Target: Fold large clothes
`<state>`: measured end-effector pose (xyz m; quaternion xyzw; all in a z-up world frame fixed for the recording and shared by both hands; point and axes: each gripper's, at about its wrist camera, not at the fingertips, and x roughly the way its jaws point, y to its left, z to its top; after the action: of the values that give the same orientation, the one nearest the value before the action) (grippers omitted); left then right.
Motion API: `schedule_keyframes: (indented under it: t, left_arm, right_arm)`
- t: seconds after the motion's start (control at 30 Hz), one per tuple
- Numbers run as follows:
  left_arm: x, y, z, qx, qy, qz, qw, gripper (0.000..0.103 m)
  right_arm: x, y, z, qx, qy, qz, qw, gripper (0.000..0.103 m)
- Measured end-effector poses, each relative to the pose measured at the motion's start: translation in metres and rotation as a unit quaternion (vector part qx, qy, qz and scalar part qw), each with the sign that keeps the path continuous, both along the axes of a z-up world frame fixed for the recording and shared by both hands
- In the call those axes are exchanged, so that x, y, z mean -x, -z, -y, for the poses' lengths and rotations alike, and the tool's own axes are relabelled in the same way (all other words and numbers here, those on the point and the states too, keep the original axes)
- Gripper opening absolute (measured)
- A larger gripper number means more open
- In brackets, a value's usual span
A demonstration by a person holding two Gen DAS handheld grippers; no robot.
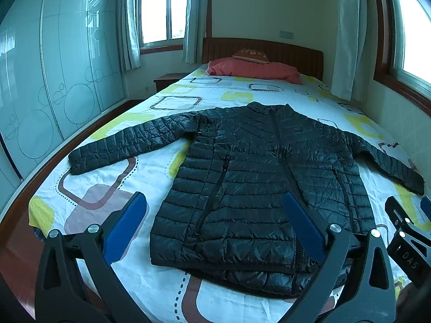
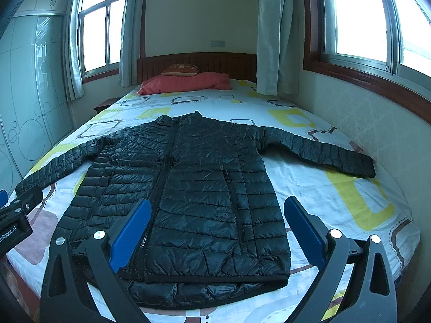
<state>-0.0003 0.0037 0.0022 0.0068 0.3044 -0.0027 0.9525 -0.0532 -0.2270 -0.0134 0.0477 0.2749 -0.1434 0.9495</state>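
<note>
Two grippers hang above the foot of the bed [image 1: 167, 290], both with jaws spread wide and holding nothing. The left gripper [image 1: 214, 202] and the right gripper [image 2: 216, 206] point toward 12 o'clock at a black quilted jacket [image 1: 258, 177], which lies flat on the patterned sheet, zipped front up, sleeves stretched toward 9 and 3 o'clock, collar toward the red pillow [image 1: 253, 66].

1. Left gripper [image 1: 214, 202]: black forked frame arms, ribbed blue pads [image 1: 126, 228] on the fingers, round silver screws at the pivots.
2. Right gripper [image 2: 216, 207]: same build; its black body carried white "DAS" lettering in the left wrist view.
</note>
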Motion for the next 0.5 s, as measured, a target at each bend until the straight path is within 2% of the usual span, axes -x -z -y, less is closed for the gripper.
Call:
schedule_keyframes:
  t: [0.5]
  left_arm:
    - [0.0041, 0.0032, 0.0060, -0.001, 0.000, 0.001, 1.0000, 0.101]
  right_arm:
    - [0.0007, -0.0024, -0.0013, 0.000, 0.000, 0.001, 1.000, 0.098]
